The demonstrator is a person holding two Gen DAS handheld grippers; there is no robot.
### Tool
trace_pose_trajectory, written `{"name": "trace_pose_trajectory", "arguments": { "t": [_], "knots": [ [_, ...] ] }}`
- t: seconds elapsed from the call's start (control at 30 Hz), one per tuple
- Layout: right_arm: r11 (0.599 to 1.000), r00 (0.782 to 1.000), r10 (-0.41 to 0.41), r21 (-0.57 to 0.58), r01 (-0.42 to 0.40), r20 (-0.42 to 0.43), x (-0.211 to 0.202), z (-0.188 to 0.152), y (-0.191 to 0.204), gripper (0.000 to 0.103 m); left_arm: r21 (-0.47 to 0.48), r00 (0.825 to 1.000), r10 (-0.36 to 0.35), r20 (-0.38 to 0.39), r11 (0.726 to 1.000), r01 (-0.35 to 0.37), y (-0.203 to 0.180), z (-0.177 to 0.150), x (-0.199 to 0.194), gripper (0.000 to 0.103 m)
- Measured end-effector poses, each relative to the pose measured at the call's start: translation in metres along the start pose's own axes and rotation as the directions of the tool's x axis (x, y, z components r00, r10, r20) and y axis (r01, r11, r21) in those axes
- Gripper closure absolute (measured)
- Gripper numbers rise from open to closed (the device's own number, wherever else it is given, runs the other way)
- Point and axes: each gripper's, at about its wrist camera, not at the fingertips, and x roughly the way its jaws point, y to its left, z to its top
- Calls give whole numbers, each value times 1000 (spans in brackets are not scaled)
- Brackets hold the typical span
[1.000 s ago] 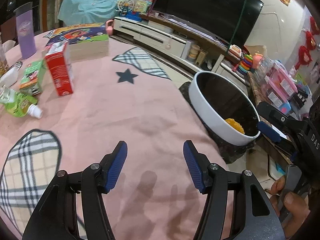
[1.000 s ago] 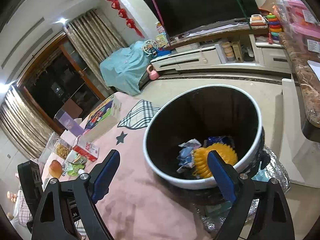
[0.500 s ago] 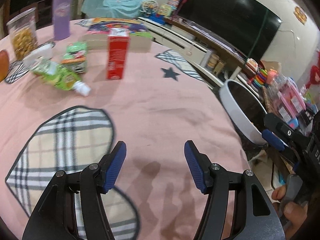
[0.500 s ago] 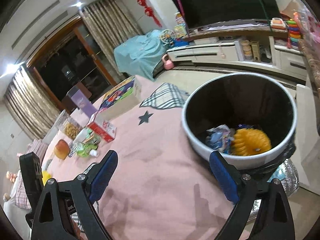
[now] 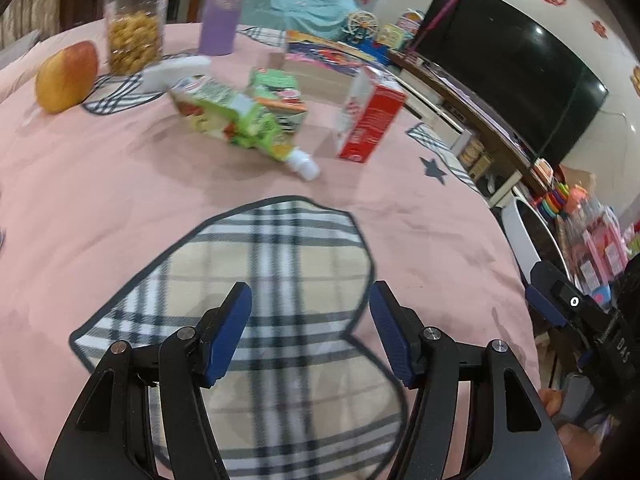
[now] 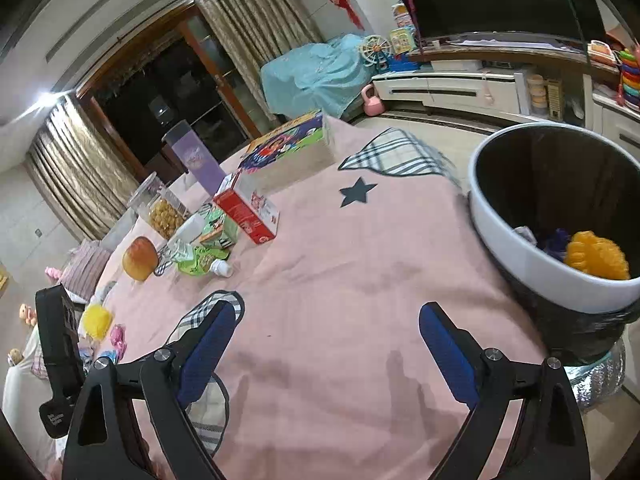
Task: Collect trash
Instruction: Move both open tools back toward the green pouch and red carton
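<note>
Both jaws parted with nothing between them: left gripper (image 5: 310,330) low over a plaid patch (image 5: 264,280) on the pink-covered tabletop (image 5: 120,184), right gripper (image 6: 324,354) above bare pink cloth nearer the edge where the bin stands.

Trash bin (image 6: 516,256) just off that edge — white rim, black liner, dark inside. Down in it: an orange ridged object (image 6: 596,254), a scrap of blue (image 6: 554,240) and something pale and crumpled (image 6: 526,234) (too small to name). Only a sliver of the bin's white rim (image 5: 520,236) visible from the left wrist camera.

Toward the far side of the tabletop, a cluster of packaging:
- green squeeze pouch (image 5: 236,116) lying on its side, white cap pointing toward the grippers
- small green carton (image 5: 276,92) just behind it, touching or nearly so
- red-and-white carton (image 5: 370,116) upright, slightly tilted in the blurred view
- white object (image 5: 176,70) partly hidden behind the pouch

Further back: clear plastic jar (image 5: 134,26) about half full of golden-yellow pieces, purple tumbler (image 5: 220,12) (contents not visible), an apple (image 5: 66,76) near the far left edge, a colourful flat box (image 5: 324,60) beside the cluster.

Fingers of a hand (image 5: 560,416) on the right gripper's handle, seen at the lower right of the left wrist view.
</note>
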Motion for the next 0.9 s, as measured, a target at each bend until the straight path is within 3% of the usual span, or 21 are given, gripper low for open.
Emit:
{"name": "trace_pose_trajectory", "arguments": {
  "t": [0.3,0.9],
  "knots": [
    [1000,997,11,8,-10,-78,33,-7,11,9,-51,1000,-3,-8,999,2,19,6,1,41],
    [999,994,25,25,-23,-102,65,10,14,9,-89,1000,-4,-5,996,4,33,63,35,33]
  ]
}}
